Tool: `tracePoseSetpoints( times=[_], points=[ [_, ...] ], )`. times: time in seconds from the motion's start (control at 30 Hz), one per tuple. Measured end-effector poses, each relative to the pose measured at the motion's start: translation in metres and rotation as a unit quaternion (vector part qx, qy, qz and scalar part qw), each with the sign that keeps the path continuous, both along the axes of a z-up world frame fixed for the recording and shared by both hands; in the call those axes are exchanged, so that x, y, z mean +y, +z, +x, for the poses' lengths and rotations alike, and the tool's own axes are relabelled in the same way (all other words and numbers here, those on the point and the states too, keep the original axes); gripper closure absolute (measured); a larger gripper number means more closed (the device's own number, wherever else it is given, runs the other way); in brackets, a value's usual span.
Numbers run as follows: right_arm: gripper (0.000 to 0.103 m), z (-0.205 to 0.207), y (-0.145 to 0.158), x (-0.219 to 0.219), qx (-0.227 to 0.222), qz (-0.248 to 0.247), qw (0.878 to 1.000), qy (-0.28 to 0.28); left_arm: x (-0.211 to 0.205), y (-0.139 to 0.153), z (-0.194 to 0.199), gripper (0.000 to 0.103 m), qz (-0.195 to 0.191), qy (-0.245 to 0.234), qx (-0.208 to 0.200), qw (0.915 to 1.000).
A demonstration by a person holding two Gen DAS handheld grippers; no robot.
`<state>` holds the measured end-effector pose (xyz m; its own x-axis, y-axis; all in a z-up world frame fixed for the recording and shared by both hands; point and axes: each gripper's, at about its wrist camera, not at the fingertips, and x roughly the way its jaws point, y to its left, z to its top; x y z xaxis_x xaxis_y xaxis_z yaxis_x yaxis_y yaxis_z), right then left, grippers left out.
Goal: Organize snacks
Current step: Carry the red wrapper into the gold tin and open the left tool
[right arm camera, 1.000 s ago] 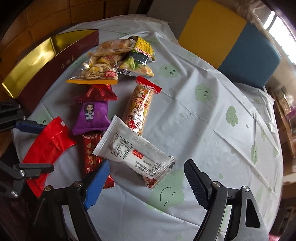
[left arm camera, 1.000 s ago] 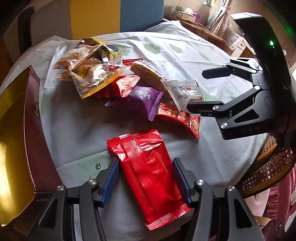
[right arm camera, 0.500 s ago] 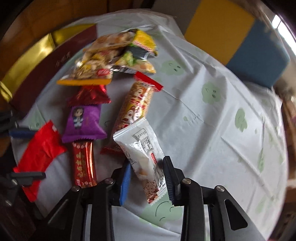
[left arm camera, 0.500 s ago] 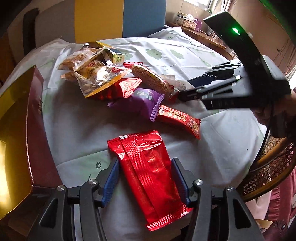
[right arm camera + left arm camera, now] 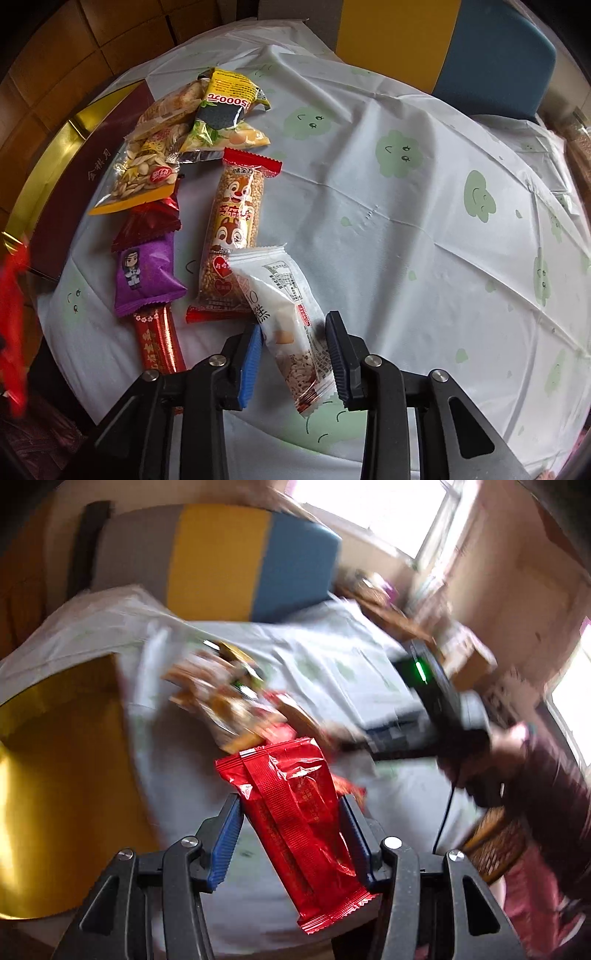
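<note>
My left gripper point(image 5: 290, 801) has a red foil packet point(image 5: 284, 771) between its blue pads, lifted clear of the tablecloth; its jaws are closing on it. The same packet shows as a red blur point(image 5: 11, 314) at the left edge of the right wrist view. My right gripper point(image 5: 294, 325) points steeply down, shut on a white snack packet point(image 5: 280, 295) that still rests on the cloth. Beside it lie a squirrel-print bar point(image 5: 236, 221), a purple packet point(image 5: 144, 269), a red strip packet point(image 5: 159, 339) and a bag of seeds point(image 5: 144, 173).
A gold-lined box with maroon walls point(image 5: 55, 775) stands open at the table's left. A yellow and blue chair back point(image 5: 221, 561) is behind the table. A person's hand point(image 5: 506, 746) holds the other gripper's black body point(image 5: 443, 701). A wicker seat point(image 5: 491, 849) sits at the right.
The left gripper rose with the red packet, which left the table. The right gripper's jaws closed from wide open onto the white packet, which turned lengthwise between them.
</note>
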<state>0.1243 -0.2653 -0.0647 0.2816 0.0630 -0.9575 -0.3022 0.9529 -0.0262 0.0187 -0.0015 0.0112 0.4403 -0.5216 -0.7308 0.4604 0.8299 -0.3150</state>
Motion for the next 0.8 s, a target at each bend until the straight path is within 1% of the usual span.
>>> tracePoseSetpoints(
  times=[0.07, 0.1, 0.17, 0.2, 0.3, 0.4, 0.5, 0.57, 0.67, 0.73, 0.8],
  points=[
    [0.072, 0.0, -0.001, 0.002, -0.005, -0.004, 1.0, 0.002, 0.025, 0.01, 0.014, 0.049, -0.009, 0.042, 0.005, 0.9991],
    [0.072, 0.0, -0.001, 0.003, -0.005, -0.004, 1.0, 0.003, 0.043, 0.014, 0.026, 0.049, -0.001, 0.075, 0.013, 0.9971],
    [0.072, -0.005, 0.002, 0.006, -0.005, -0.009, 1.0, 0.005, 0.061, 0.015, 0.044, 0.049, 0.015, 0.114, 0.017, 0.9932],
    [0.072, -0.005, 0.002, 0.007, -0.005, -0.011, 1.0, 0.007, 0.074, 0.015, 0.058, 0.049, 0.031, 0.137, 0.019, 0.99],
    [0.072, -0.006, 0.003, 0.006, -0.006, -0.015, 1.0, 0.009, 0.092, 0.005, 0.089, 0.049, 0.064, 0.164, 0.027, 0.9839],
    [0.072, -0.005, 0.002, 0.006, -0.007, -0.016, 1.0, 0.008, 0.1, -0.009, 0.118, 0.049, 0.087, 0.172, 0.033, 0.9807],
    [0.072, -0.004, -0.002, 0.008, -0.007, -0.018, 1.0, 0.01, 0.098, -0.026, 0.141, 0.049, 0.101, 0.172, 0.04, 0.979],
    [0.072, -0.004, -0.002, 0.008, -0.006, -0.018, 1.0, 0.011, 0.095, -0.035, 0.154, 0.049, 0.11, 0.158, 0.048, 0.9801],
    [0.072, -0.004, -0.003, 0.008, -0.006, -0.017, 1.0, 0.011, 0.094, -0.049, 0.173, 0.049, 0.128, 0.153, 0.054, 0.9784],
    [0.072, -0.003, -0.003, 0.008, -0.006, -0.017, 1.0, 0.011, 0.097, -0.058, 0.183, 0.049, 0.131, 0.16, 0.064, 0.9764],
    [0.072, -0.003, -0.003, 0.008, -0.006, -0.017, 1.0, 0.011, 0.102, -0.064, 0.191, 0.049, 0.125, 0.167, 0.073, 0.9754]
  ],
)
